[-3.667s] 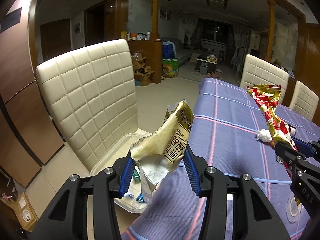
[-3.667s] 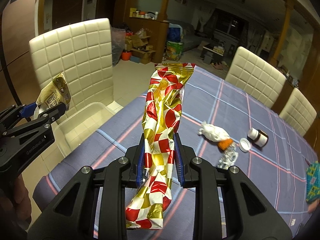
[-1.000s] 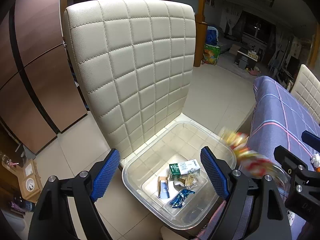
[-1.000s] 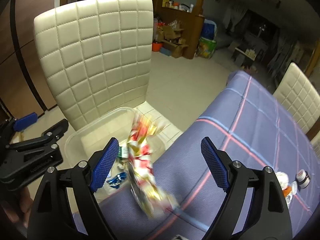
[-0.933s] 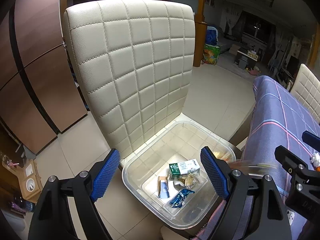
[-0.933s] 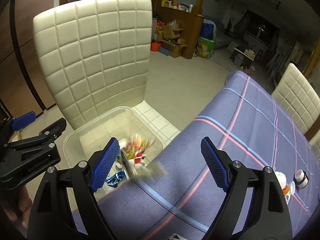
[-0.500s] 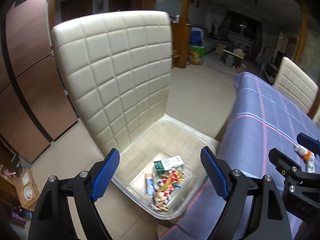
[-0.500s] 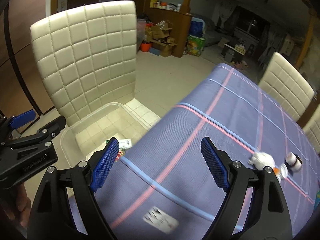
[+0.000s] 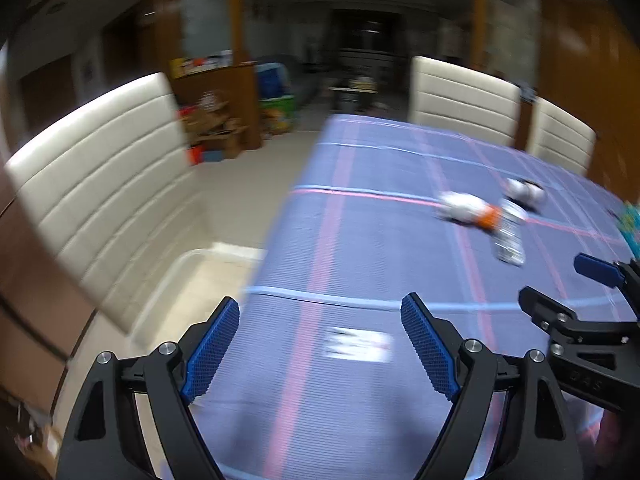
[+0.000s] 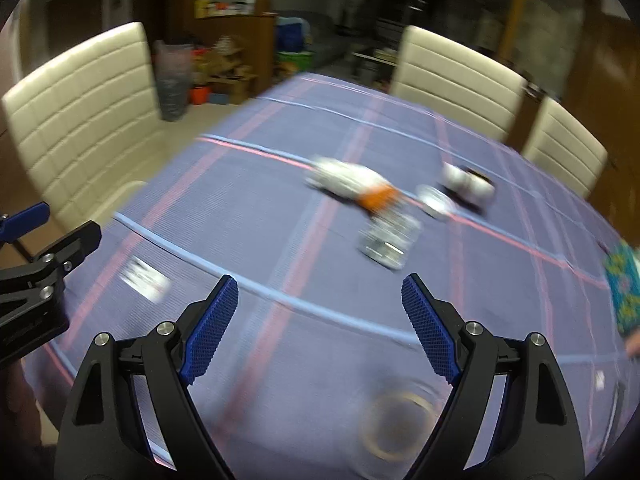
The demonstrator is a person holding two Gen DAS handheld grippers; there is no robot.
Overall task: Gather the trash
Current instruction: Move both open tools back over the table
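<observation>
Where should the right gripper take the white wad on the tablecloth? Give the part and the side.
Probably the white wad at its middle, from above, jaws across its short width: it lies flat and long on the tablecloth, while an orange scrap and clear plastic crowd its right end. Blur hides finer shape.

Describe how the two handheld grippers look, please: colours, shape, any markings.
Both are alike. The left gripper and the right gripper have black angular plastic frames with silver screws and triangular cut-outs. Each finger carries a blue, finely ribbed pad. Faint embossed lettering shows on the side, too blurred to read.
</observation>
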